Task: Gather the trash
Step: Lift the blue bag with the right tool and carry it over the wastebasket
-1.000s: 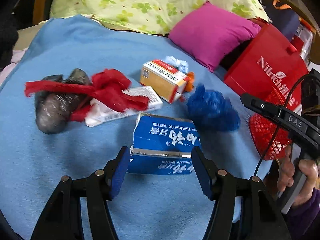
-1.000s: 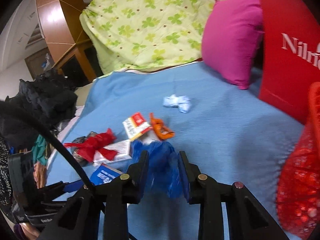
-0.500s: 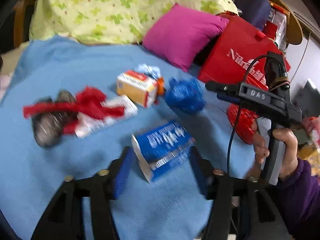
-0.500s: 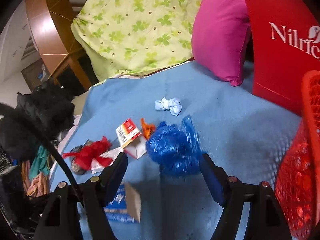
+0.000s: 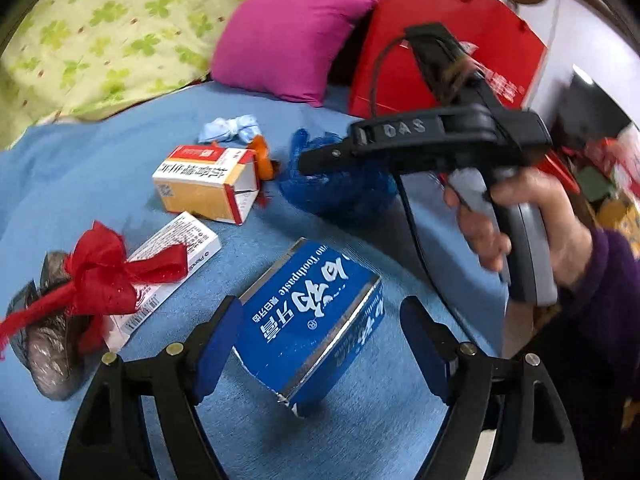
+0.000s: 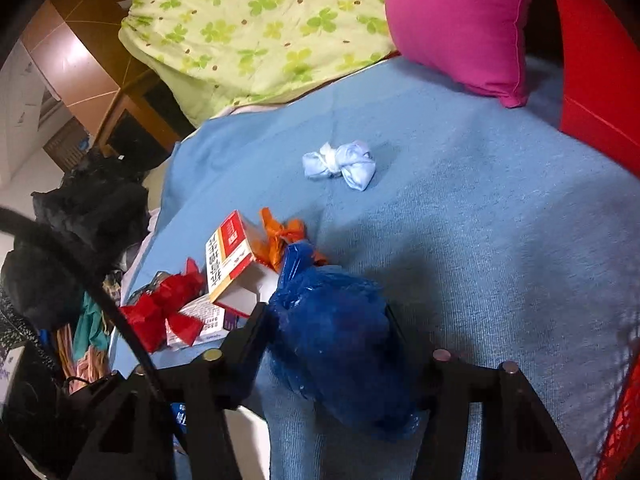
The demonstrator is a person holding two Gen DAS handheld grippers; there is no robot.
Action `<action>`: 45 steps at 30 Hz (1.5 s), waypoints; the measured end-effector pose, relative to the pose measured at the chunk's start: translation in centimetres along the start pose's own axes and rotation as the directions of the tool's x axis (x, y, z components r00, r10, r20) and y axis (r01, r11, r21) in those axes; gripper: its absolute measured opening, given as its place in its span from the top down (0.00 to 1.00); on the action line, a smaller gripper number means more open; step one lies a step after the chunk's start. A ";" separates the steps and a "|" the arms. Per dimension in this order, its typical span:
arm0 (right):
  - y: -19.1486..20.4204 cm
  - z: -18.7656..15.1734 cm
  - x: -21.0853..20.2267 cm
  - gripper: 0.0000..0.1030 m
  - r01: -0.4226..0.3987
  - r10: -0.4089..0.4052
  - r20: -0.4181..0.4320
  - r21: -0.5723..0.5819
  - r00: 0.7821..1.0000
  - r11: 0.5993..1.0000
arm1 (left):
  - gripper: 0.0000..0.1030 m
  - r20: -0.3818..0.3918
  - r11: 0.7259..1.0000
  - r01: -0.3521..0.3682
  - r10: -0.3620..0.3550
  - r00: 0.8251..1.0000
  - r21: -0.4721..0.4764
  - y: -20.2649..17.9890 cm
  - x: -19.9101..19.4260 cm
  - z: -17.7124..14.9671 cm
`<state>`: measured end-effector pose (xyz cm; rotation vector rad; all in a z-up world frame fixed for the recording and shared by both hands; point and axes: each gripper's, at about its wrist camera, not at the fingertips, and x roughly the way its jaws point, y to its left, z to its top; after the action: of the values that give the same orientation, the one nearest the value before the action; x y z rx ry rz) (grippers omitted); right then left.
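— Blue toothpaste box lies on the blanket between the left gripper jaws, which are opening, not touching it
— Right gripper is closing around the blue bag

I see a glossy printed-card toothpaste box on matt, knitted-looking blue cloth. The crumpled blue bag looks like thin shiny plastic, I think; the far pink cushion is smooth fabric.

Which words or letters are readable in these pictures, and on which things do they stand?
"DAS": side of the right tongs.
"Toothpaste": blue toothpaste box, beside Chinese characters.
Yellow and white box: Chinese print, blurred.
White flat box: too small.
Red bag: white print, blurred.
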<state>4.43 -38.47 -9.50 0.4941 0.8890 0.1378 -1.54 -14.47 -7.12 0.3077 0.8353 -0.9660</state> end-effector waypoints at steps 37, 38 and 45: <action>2.5 -3.2 -12.5 0.48 0.059 -0.036 0.313 -0.064 0.949 0.996 | 0.30 -0.001 0.995 0.019 -0.019 1.000 0.102 -2.1 -0.9 -1.2; 2.5 -3.2 -12.5 0.48 0.056 -0.034 0.314 -0.063 0.949 0.996 | 0.30 -0.004 0.993 -0.004 0.005 1.000 0.115 -2.2 -0.8 -1.2; 3.4 -3.3 -12.4 0.48 0.053 -0.022 0.319 -0.087 0.948 0.995 | 0.27 0.013 0.999 -0.010 0.010 1.000 0.047 -0.7 -0.5 -0.7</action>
<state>-5.61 -38.21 -0.85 0.3969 0.5725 0.0620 -2.61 -14.16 -7.10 0.3456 0.7994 -0.9782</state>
